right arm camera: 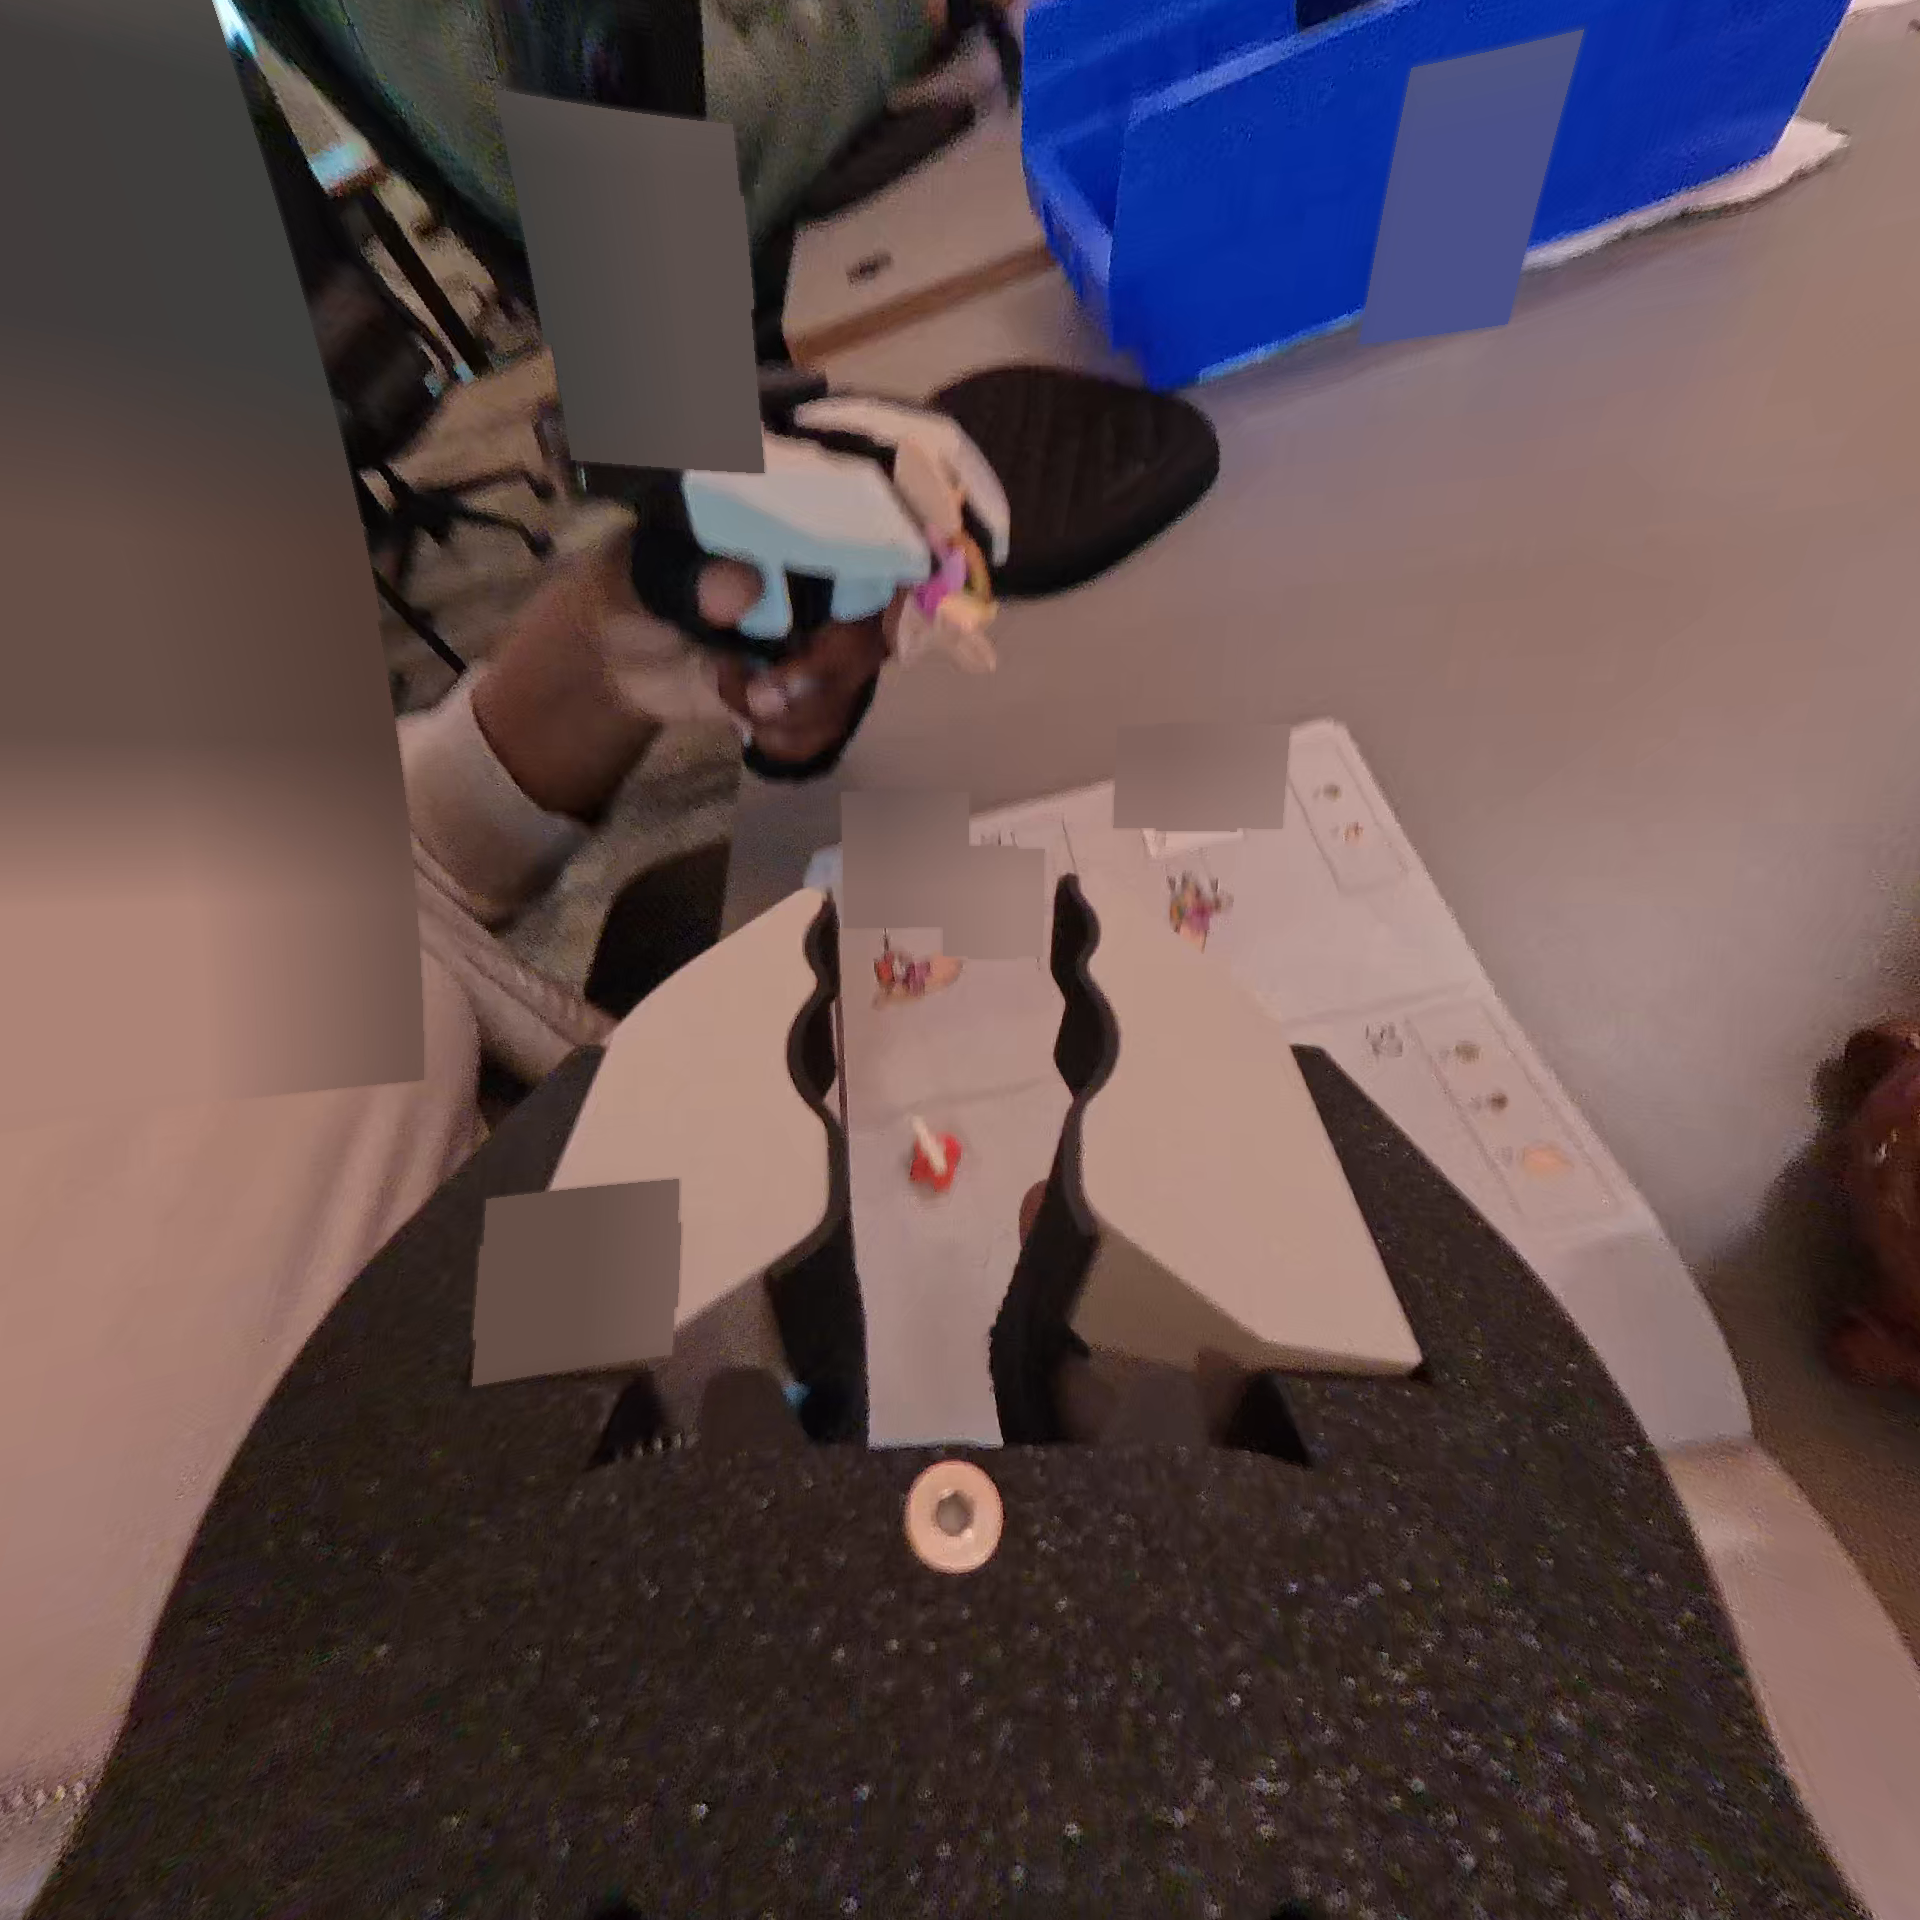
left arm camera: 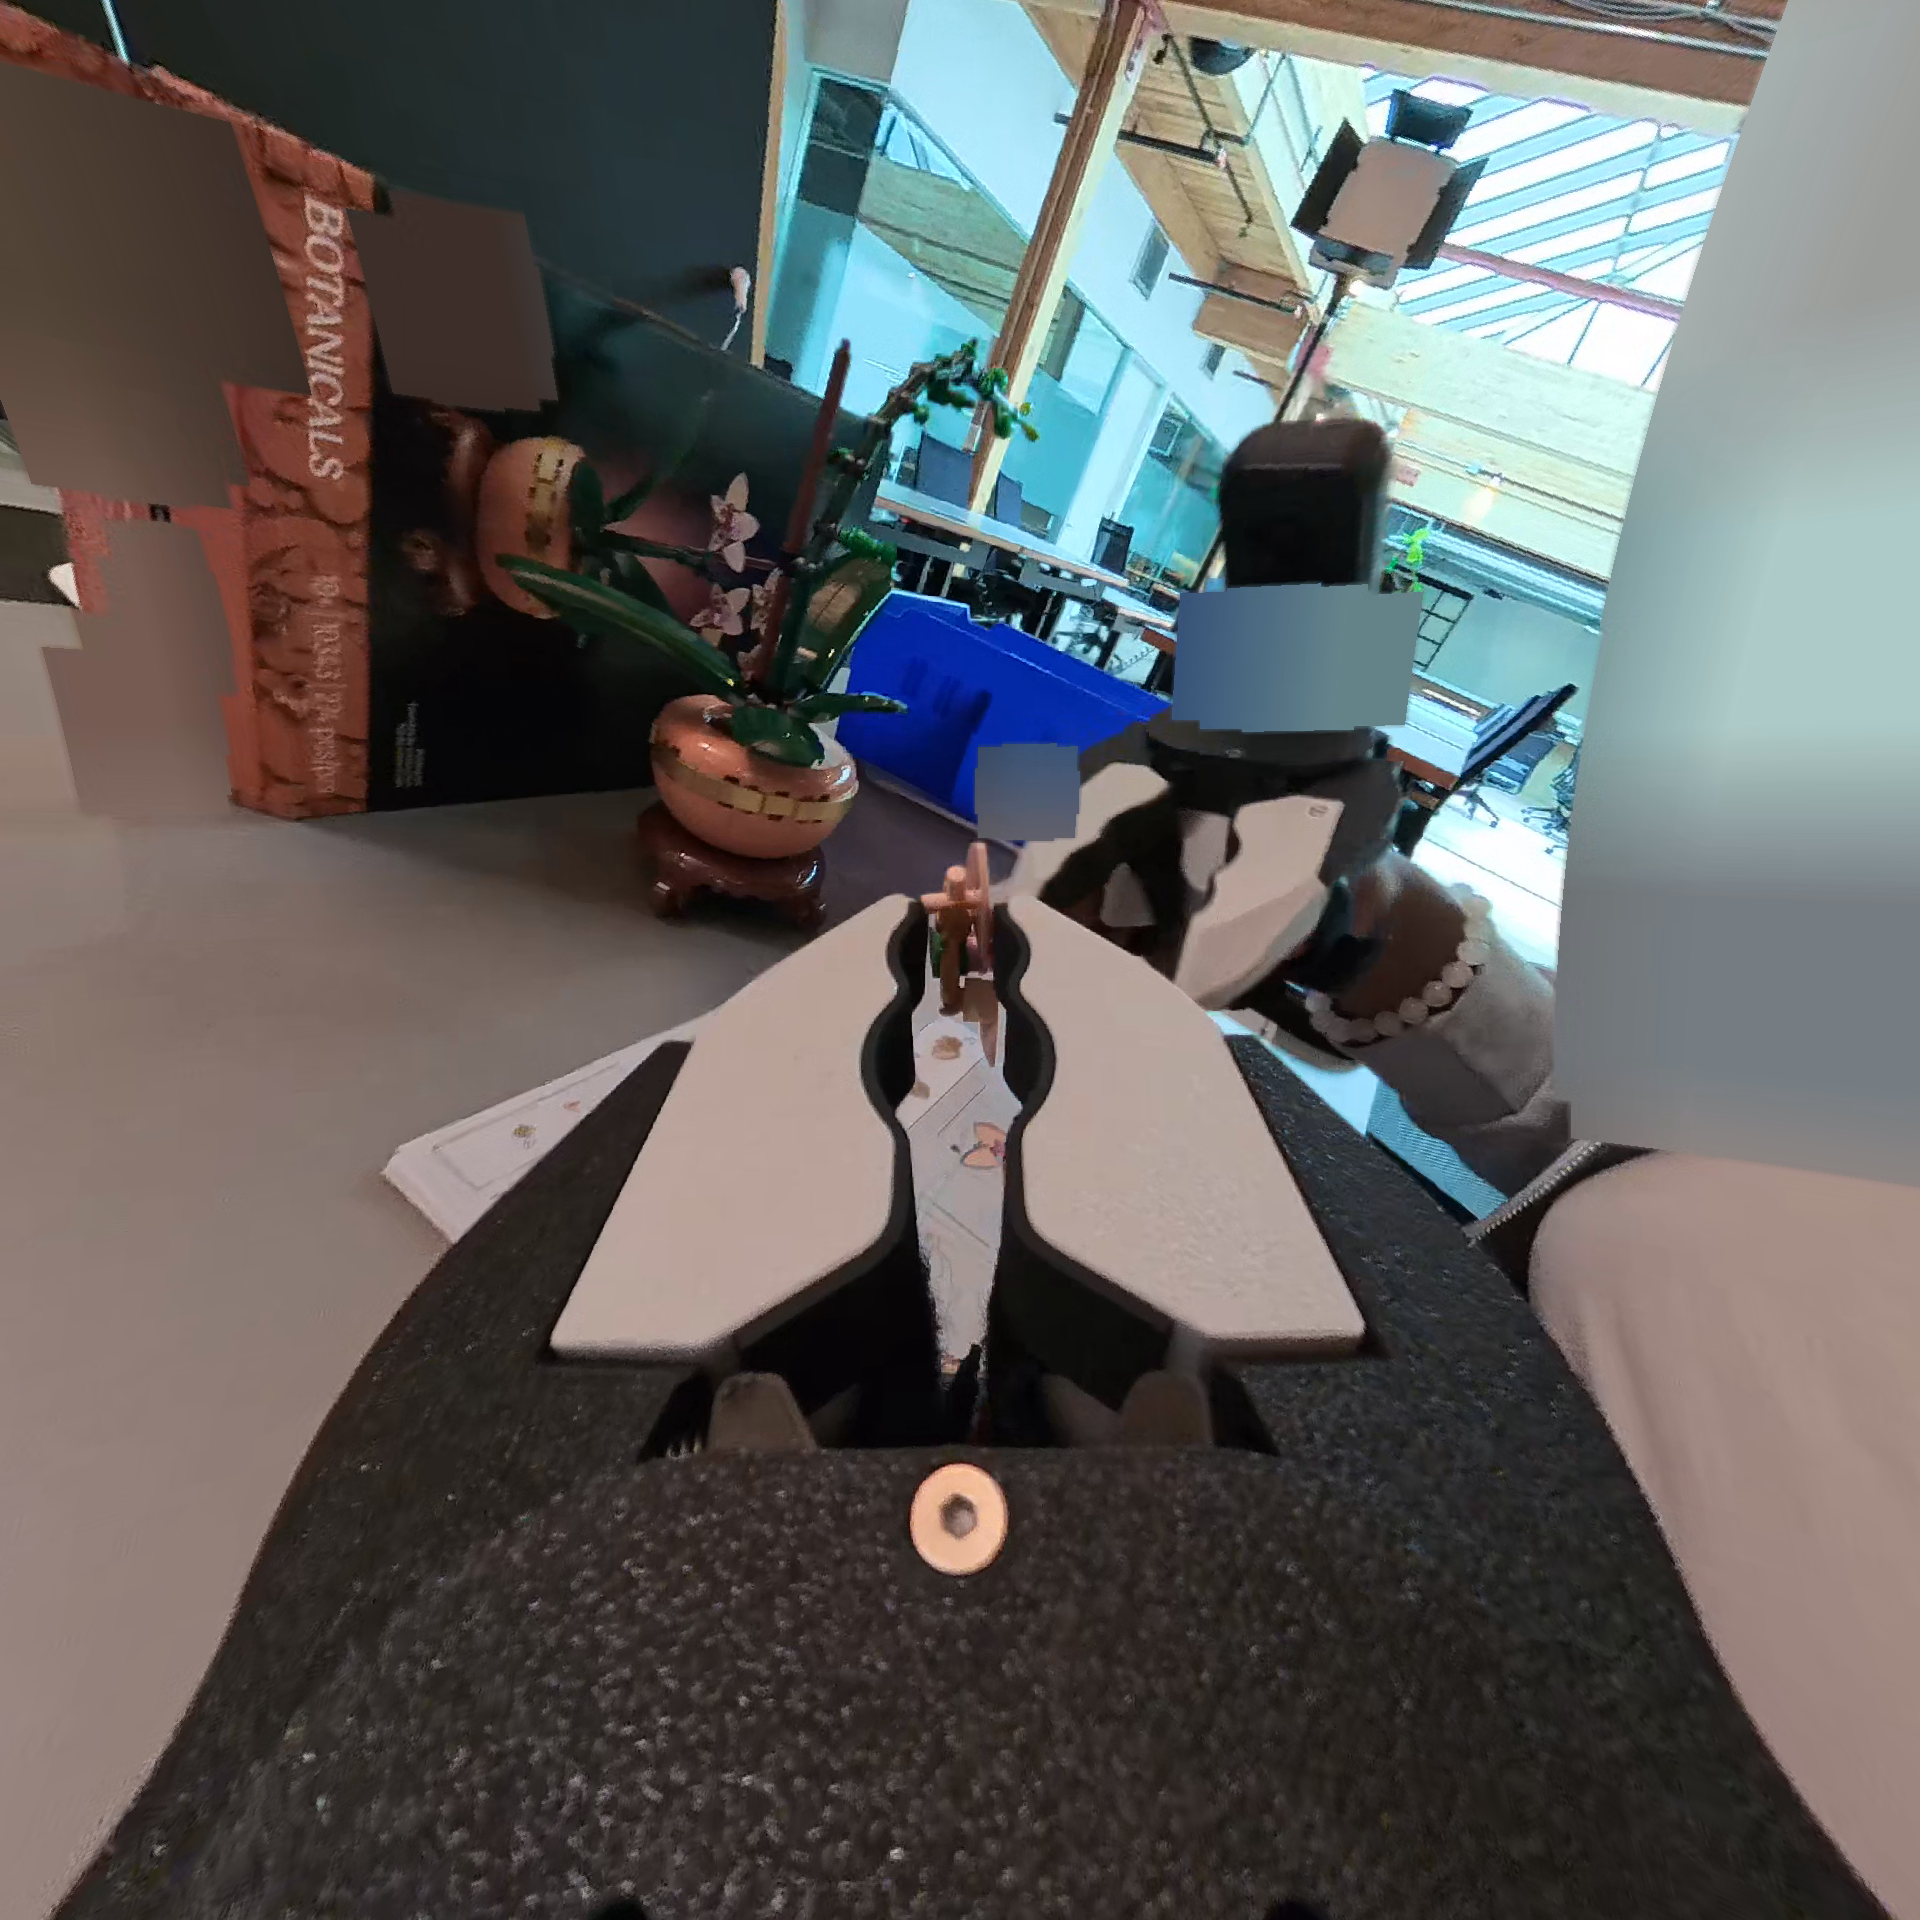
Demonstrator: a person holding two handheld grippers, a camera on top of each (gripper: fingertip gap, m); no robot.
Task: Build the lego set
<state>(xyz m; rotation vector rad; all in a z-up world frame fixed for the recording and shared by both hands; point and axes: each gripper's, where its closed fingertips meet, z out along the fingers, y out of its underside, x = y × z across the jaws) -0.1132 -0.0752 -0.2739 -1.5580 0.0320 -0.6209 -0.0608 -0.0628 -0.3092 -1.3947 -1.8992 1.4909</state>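
My left gripper (left arm camera: 962, 940) is shut on a small tan and pink lego flower piece (left arm camera: 956, 902), held up above the instruction booklet (left arm camera: 488, 1153). In the right wrist view the left gripper (right arm camera: 940, 571) shows at upper middle with the flower piece (right arm camera: 951, 618) at its tips. My right gripper (right arm camera: 945, 935) is open and empty over the booklet (right arm camera: 1403, 997). In the left wrist view it (left arm camera: 1132, 904) sits just right of the flower piece. A built lego orchid in a pink pot (left arm camera: 753, 774) stands behind.
The set's box (left arm camera: 301, 582) stands at the back left. A blue bin (left arm camera: 987, 686) is behind the orchid and also shows in the right wrist view (right arm camera: 1247, 208). A small red and white mark or piece (right arm camera: 935, 1158) lies on the booklet. The pot's brown stand (right arm camera: 1881, 1195) is at far right. My hands' fingertips stand some 7 cm from each other.
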